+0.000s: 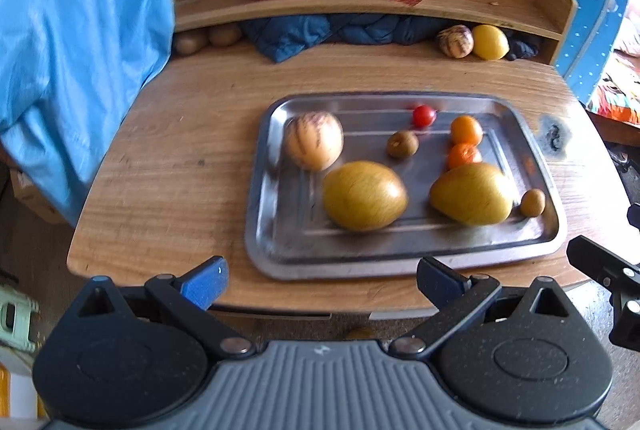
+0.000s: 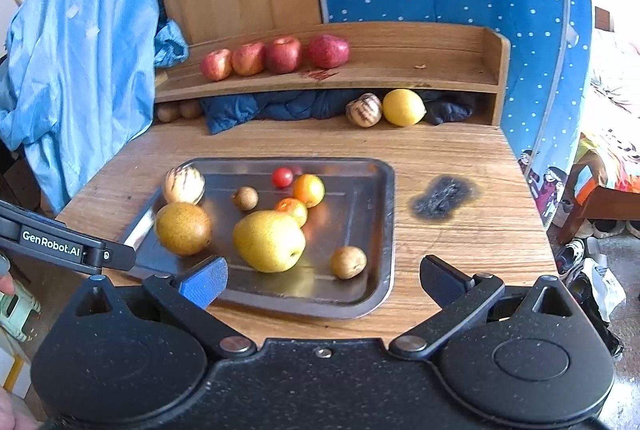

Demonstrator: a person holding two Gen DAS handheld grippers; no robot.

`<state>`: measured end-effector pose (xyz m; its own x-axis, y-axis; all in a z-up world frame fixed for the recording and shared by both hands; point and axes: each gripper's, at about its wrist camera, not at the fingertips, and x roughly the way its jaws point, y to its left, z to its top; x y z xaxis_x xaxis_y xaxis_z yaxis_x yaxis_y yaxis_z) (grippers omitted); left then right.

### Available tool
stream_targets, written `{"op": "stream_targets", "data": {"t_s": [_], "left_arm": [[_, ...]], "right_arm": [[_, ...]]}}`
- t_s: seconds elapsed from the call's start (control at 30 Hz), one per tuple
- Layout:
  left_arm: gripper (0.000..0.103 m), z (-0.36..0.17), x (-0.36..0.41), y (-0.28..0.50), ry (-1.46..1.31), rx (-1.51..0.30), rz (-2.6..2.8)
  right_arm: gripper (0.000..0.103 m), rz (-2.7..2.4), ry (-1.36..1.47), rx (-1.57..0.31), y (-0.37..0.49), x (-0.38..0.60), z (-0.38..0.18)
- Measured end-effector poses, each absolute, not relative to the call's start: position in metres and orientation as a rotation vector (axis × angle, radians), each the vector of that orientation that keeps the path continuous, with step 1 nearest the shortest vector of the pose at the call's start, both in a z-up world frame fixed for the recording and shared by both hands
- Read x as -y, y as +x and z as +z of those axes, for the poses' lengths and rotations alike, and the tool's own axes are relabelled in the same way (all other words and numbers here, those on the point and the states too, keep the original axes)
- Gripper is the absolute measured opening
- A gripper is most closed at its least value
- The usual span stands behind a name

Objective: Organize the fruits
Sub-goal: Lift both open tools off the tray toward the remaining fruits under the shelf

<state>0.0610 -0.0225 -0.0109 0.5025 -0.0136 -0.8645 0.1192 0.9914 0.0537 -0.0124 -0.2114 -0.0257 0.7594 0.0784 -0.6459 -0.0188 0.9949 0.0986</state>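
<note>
Wooden table [image 2: 440, 157]: grain surface, with a dark scorched patch [image 2: 443, 197] to the right of a metal tray [image 2: 372, 230] lying flat on it. At the back edge, resting on the tabletop under the shelf: a dark blue bundled cloth [image 2: 272, 107], a striped melon [image 2: 363, 109] touching a yellow lemon [image 2: 403, 107], and two small brown fruits [image 2: 178, 110] at far left. Raised wooden shelf [image 2: 420, 69]: four red apples [image 2: 276, 55] in a row.

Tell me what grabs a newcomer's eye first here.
The steel tray mid-table, loaded with two pears, a striped melon, oranges and a cherry tomato. Behind it, four red apples line the shelf. A blue jacket hangs at left.
</note>
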Motion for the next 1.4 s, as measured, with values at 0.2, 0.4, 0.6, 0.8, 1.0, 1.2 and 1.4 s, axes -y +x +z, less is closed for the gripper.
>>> {"op": "stream_targets", "data": {"t_s": [0.2,0.4,0.6,0.8,1.0,1.2,1.4], "left_arm": [[0.102,-0.01,0.038,0.083,0.128,-1.023,-0.109],[0.102,-0.013,0.057,0.122,0.138,-1.01,-0.143],[0.102,-0.012,0.073,0.172,0.139,-0.996,-0.194],[0.102,-0.017,0.084,0.221,0.126,-0.998,-0.268],[0.102,-0.026,0.101,0.272,0.073,-0.995,-0.362],[0.102,-0.039,0.125,0.315,0.063,-1.024,-0.432],[0.102,-0.051,0.14,0.341,0.068,-1.03,-0.488]], "right_arm": [[0.102,0.015,0.093,-0.691,0.002,0.226,-0.026],[0.102,-0.034,0.098,-0.691,0.034,0.244,-0.028],[0.102,-0.074,0.103,-0.689,0.073,0.257,-0.029],[0.102,-0.106,0.099,-0.706,0.112,0.264,-0.036],[0.102,-0.169,0.024,-0.728,0.141,0.269,-0.042],[0.102,-0.156,-0.044,-0.759,0.176,0.278,-0.046],[0.102,-0.157,-0.132,-0.776,0.213,0.28,-0.05]]}}
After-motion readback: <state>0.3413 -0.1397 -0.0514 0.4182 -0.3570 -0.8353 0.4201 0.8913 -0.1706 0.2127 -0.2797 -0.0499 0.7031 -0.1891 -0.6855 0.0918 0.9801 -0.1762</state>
